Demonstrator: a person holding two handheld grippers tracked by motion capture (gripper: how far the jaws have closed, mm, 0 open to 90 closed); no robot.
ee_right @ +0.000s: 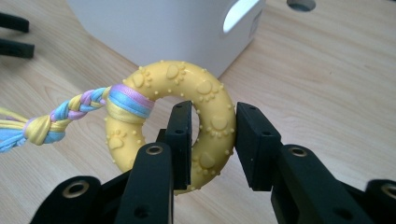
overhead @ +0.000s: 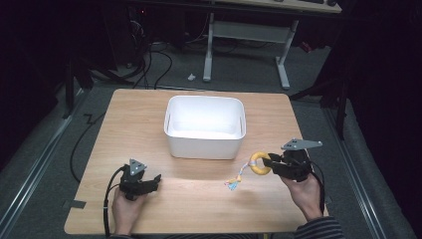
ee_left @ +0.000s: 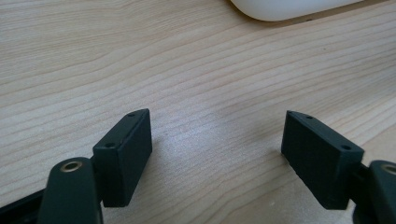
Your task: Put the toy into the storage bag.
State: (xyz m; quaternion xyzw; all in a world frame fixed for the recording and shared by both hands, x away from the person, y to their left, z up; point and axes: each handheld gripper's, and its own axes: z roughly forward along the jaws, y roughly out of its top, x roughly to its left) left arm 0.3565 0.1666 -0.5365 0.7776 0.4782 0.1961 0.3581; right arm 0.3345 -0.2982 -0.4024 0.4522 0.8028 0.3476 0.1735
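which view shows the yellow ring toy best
The right gripper view: the yellow ring toy sits close up, paw prints and braided rope clear, one side clamped between the right gripper's jaws. The high view shows it small beside the white bin.

Wooden table (overhead: pixel 149 124) bearing white bin (overhead: pixel 205 127)

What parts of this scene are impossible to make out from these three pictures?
- The white plastic bin: the high view's glare washes out its floor, so any contents are unclear.
- The yellow rubber ring toy: in the right gripper view its lower arc sits behind the right gripper.
- The braided pastel rope: cut off by that view's left edge; its frayed end is too small in the high view.
- The left gripper: its body lies below the left gripper view's bottom edge.
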